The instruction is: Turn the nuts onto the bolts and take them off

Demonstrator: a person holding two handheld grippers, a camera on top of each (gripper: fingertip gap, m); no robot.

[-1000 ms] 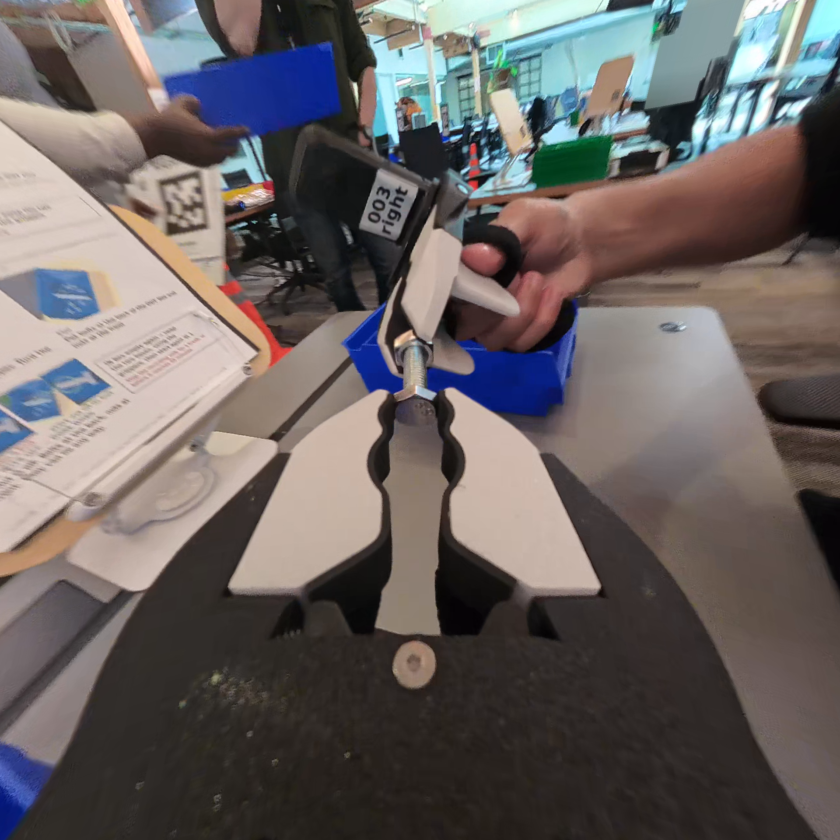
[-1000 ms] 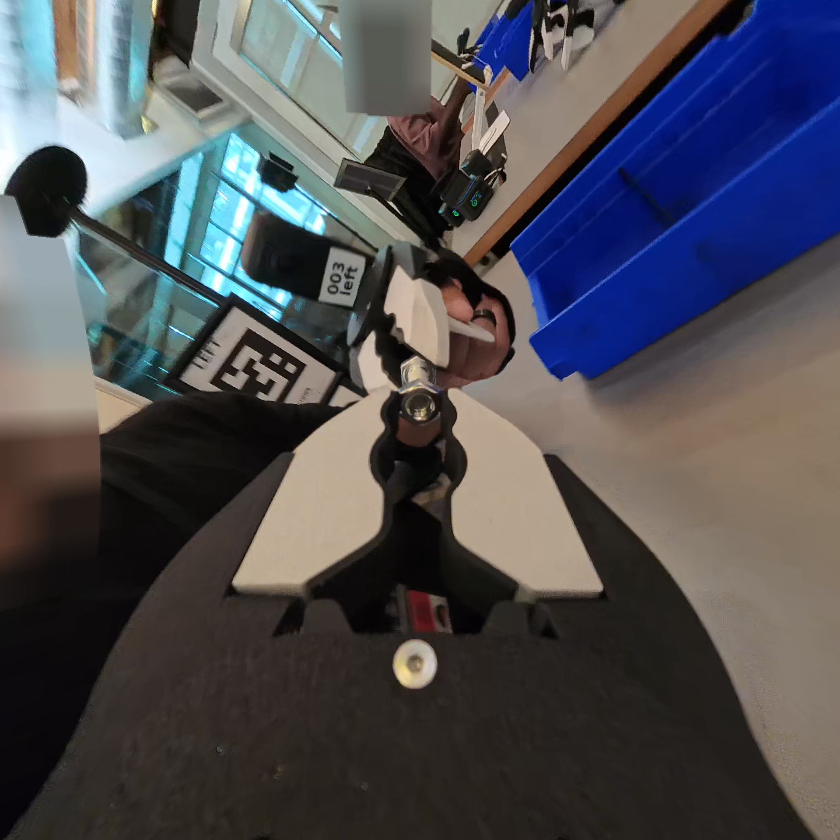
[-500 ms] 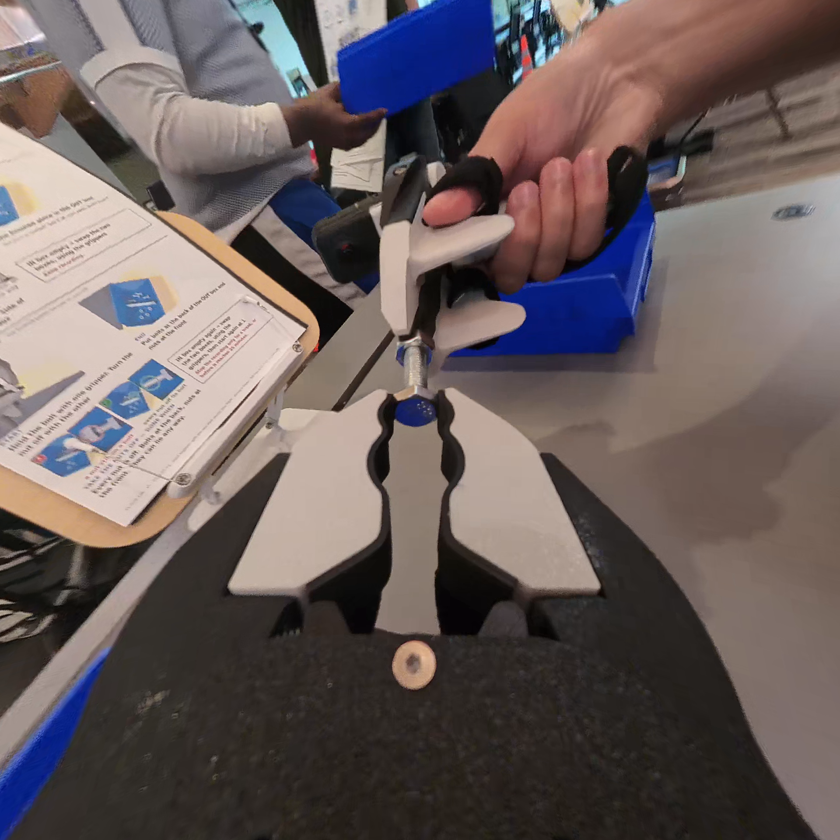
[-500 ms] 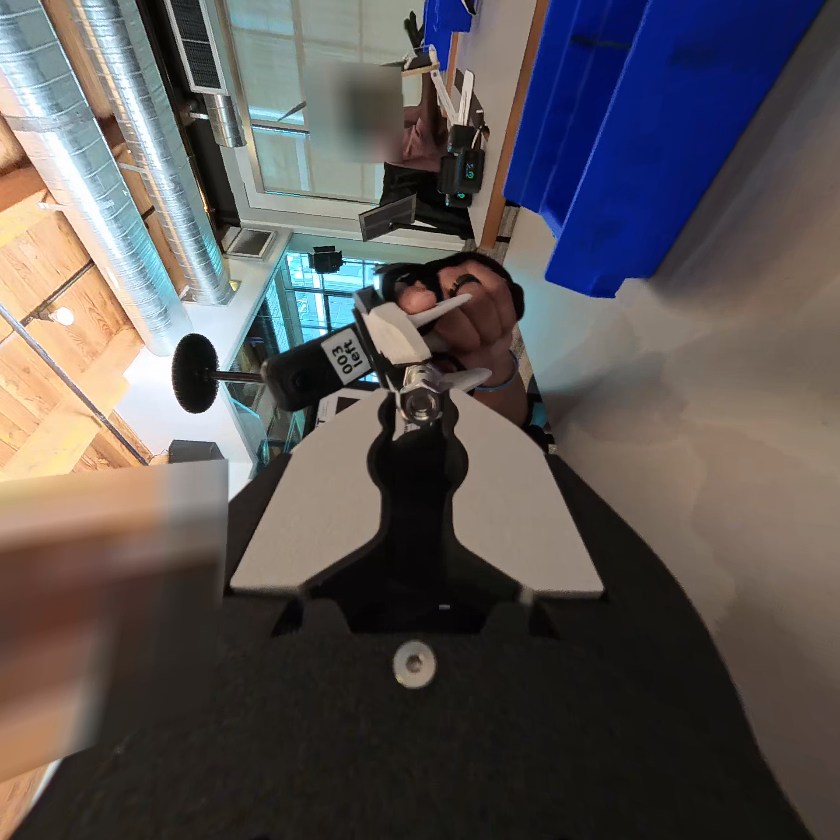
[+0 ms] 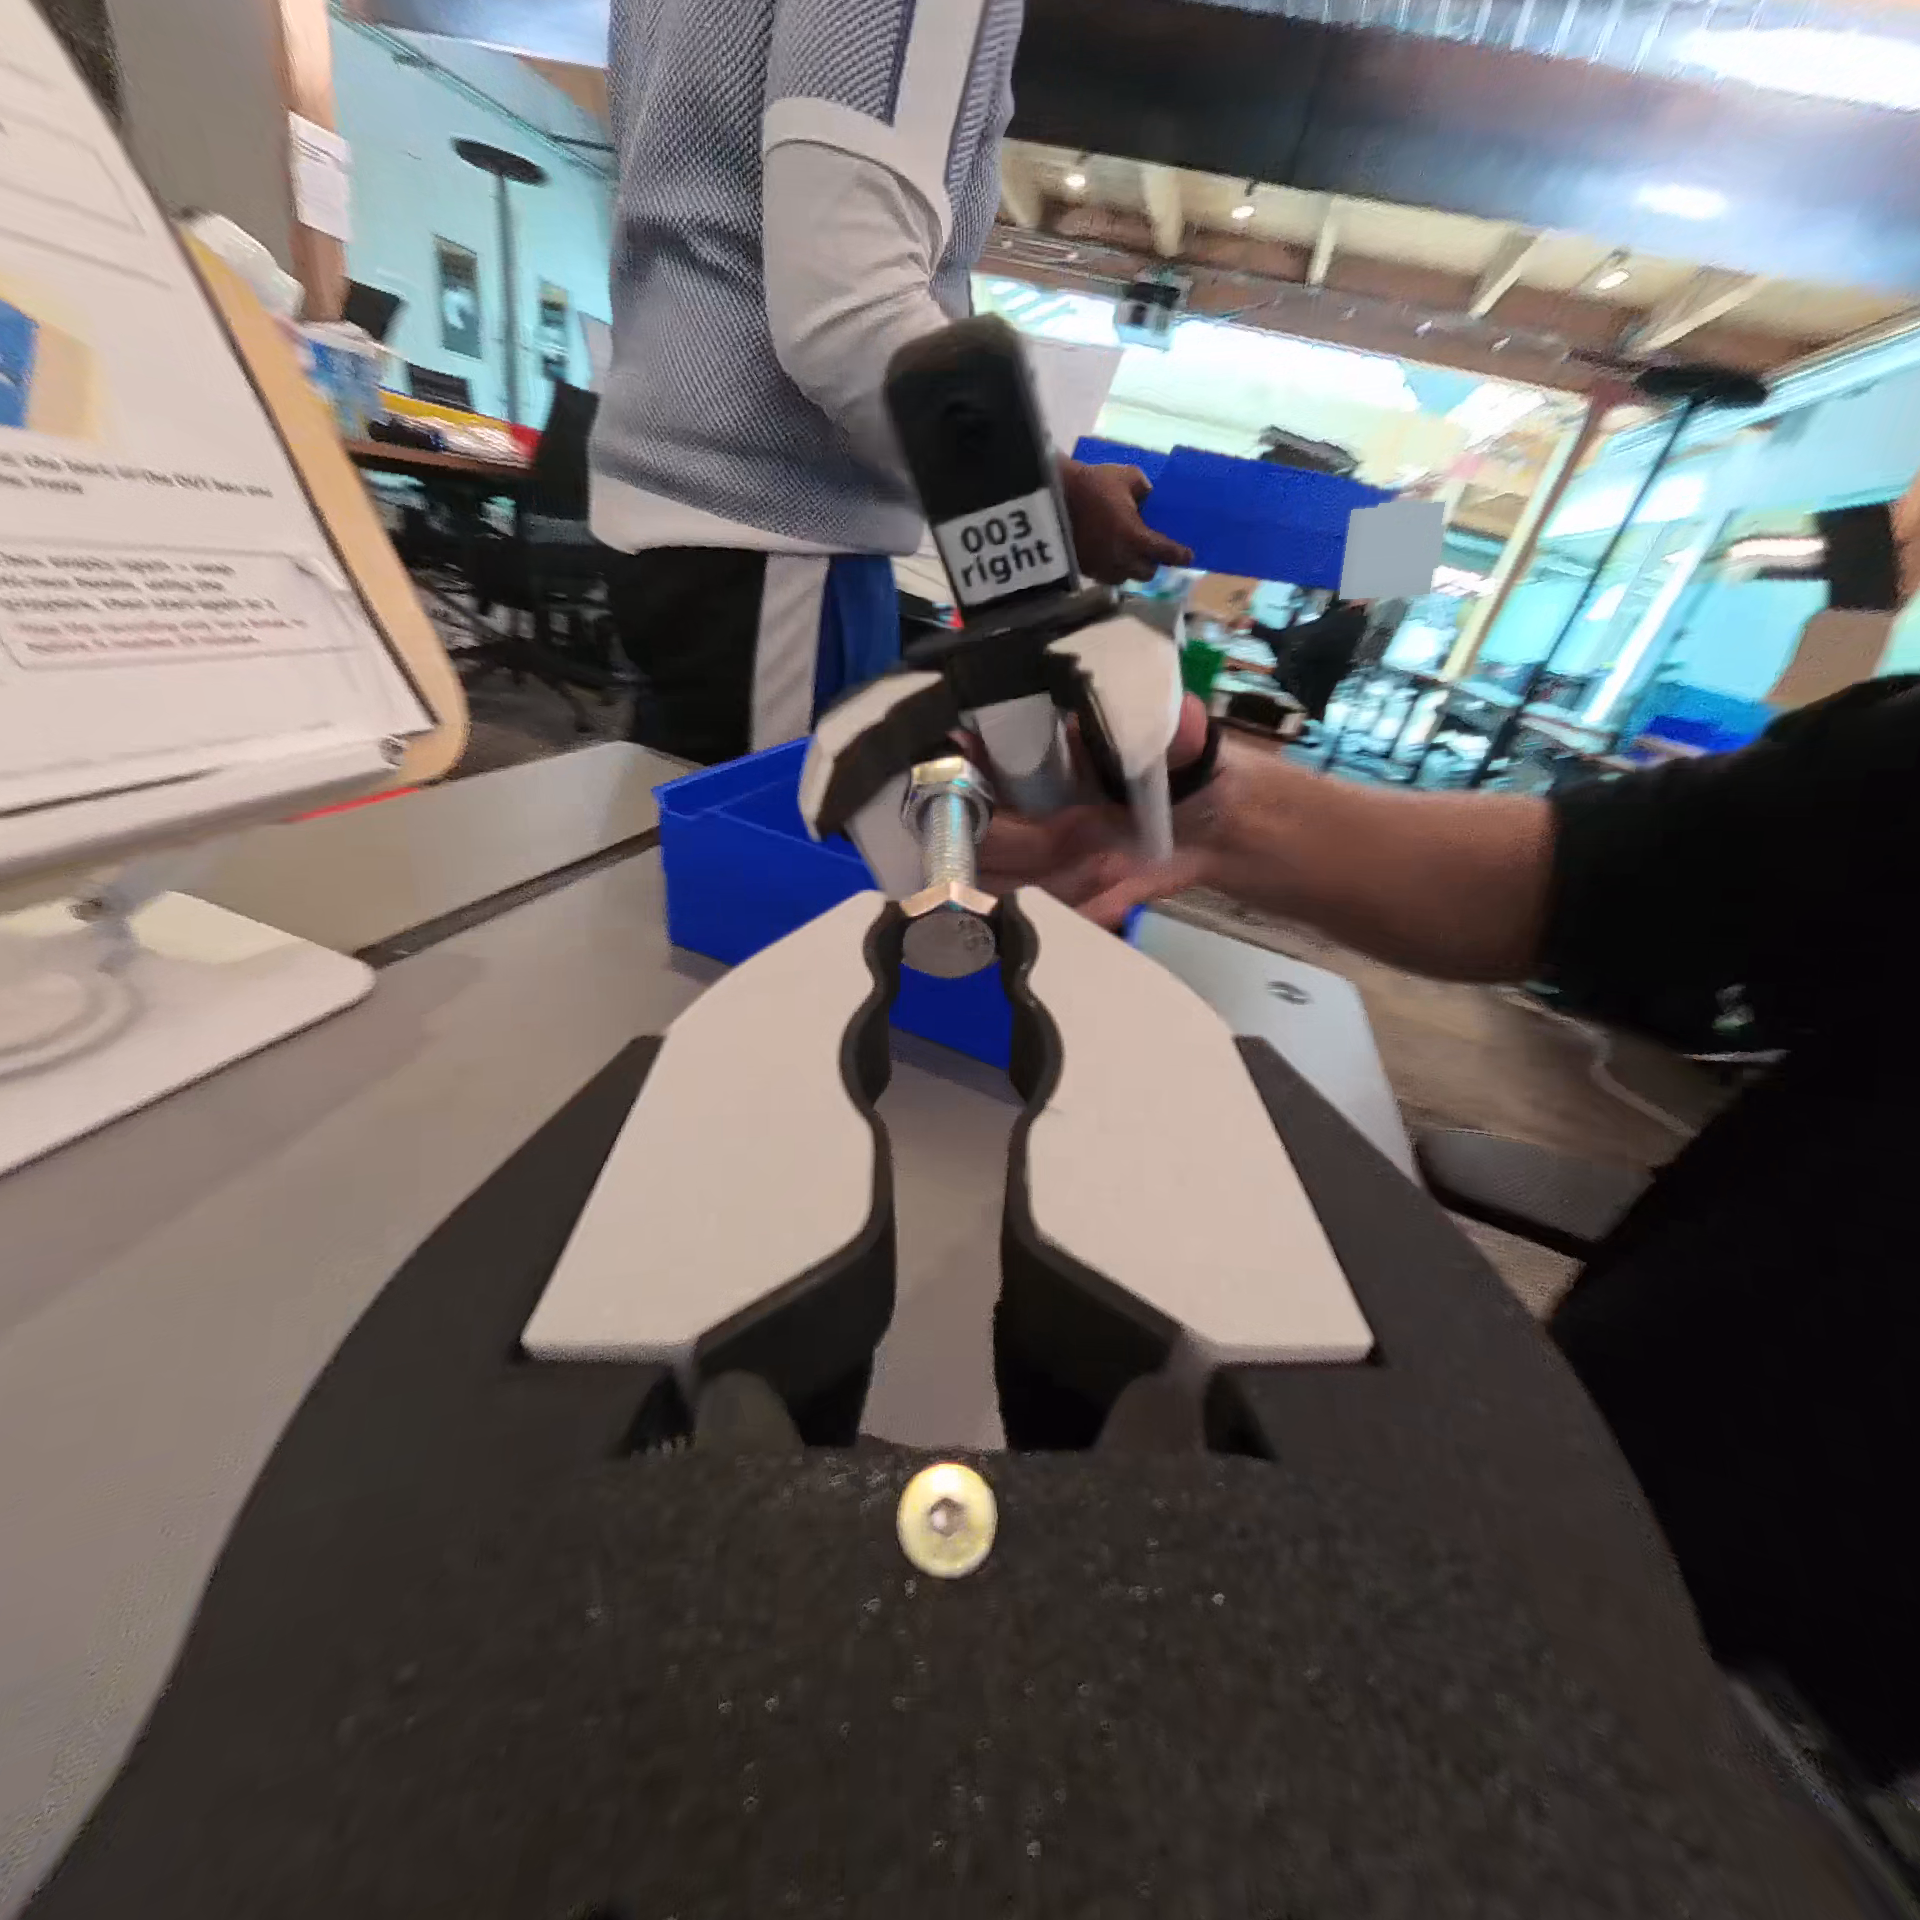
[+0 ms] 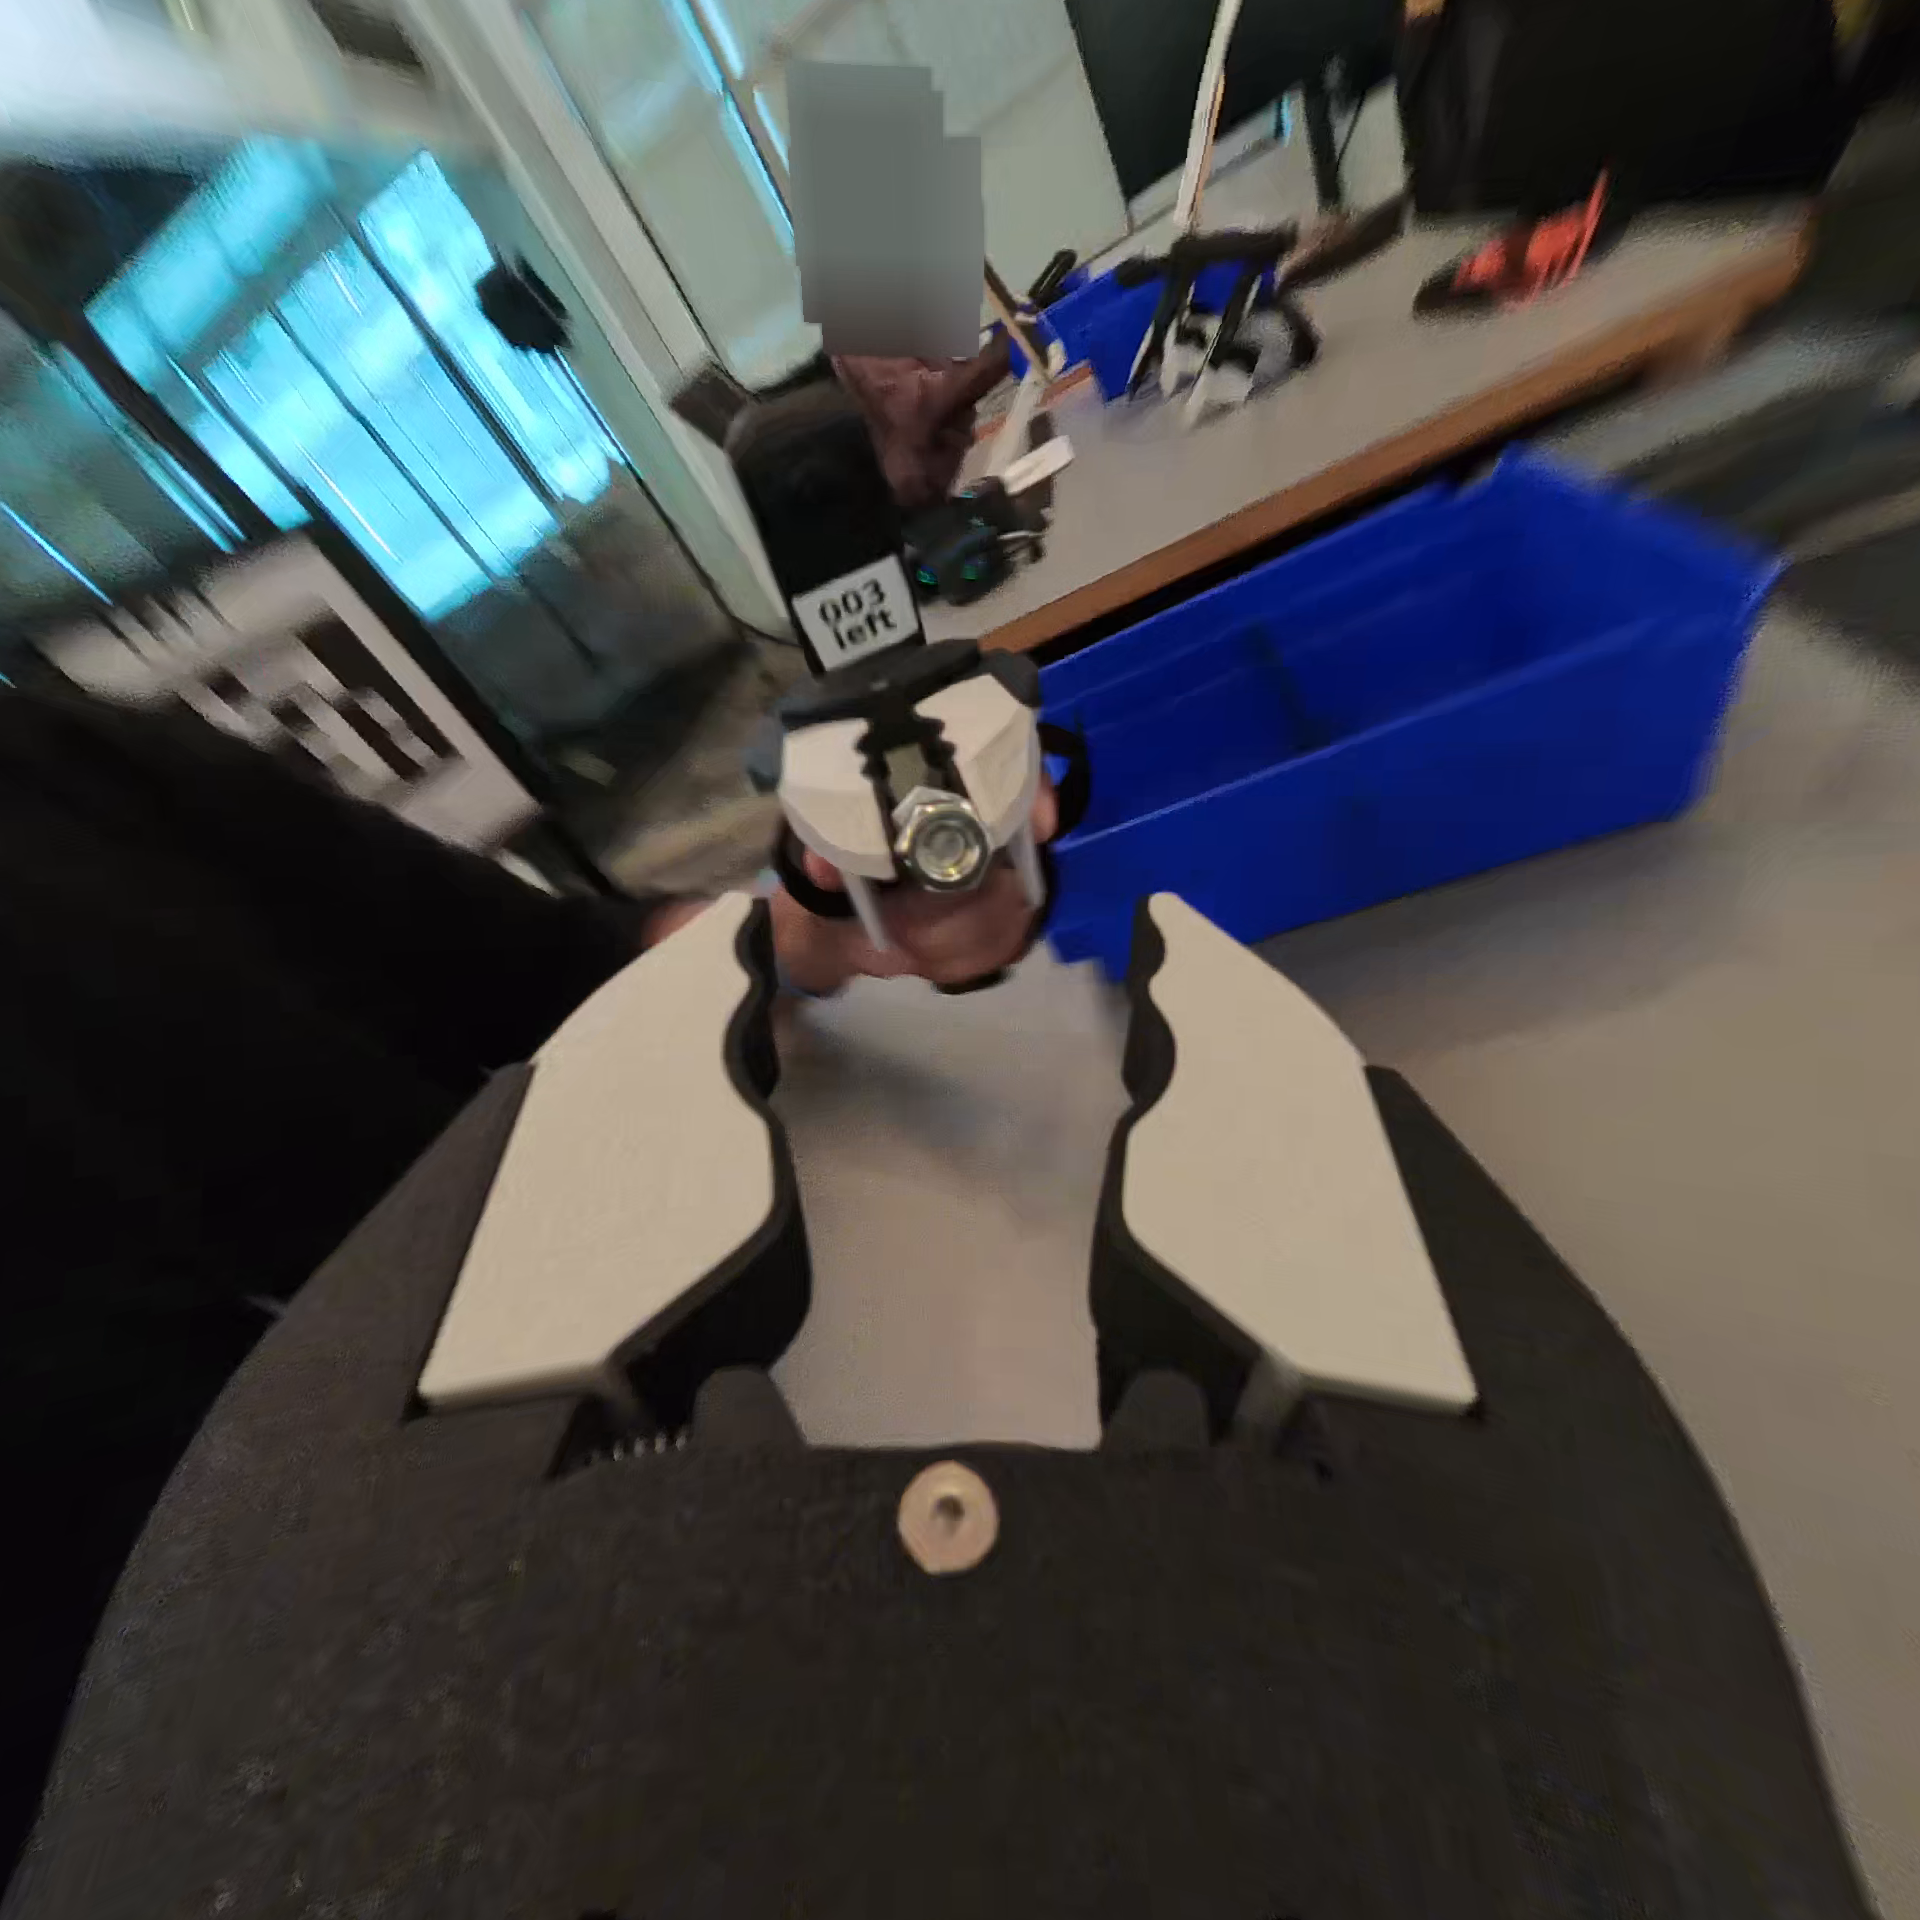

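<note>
A silver bolt (image 5: 948,831) sticks out forward from my left gripper (image 5: 945,914), which is shut on its hex head (image 5: 943,940). A hex nut (image 5: 940,779) sits near the far end of the thread. It also shows end-on in the right wrist view (image 6: 940,842). My right gripper (image 6: 951,925) is open, its fingers (image 6: 644,1122) spread wide and apart from the nut, which lies just beyond the tips. In the left wrist view the right gripper (image 5: 1003,821) faces me with its fingers on either side of the nut.
A blue bin (image 5: 748,852) stands on the grey table (image 5: 312,1091) behind the grippers; it also shows in the right wrist view (image 6: 1403,727). An instruction sheet on a stand (image 5: 156,520) is at the left. A person (image 5: 748,312) stands beyond the table holding a blue bin.
My right gripper was shut on the nut and has opened and let it go. Both grippers have rolled back level. The left gripper still holds the bolt head.
</note>
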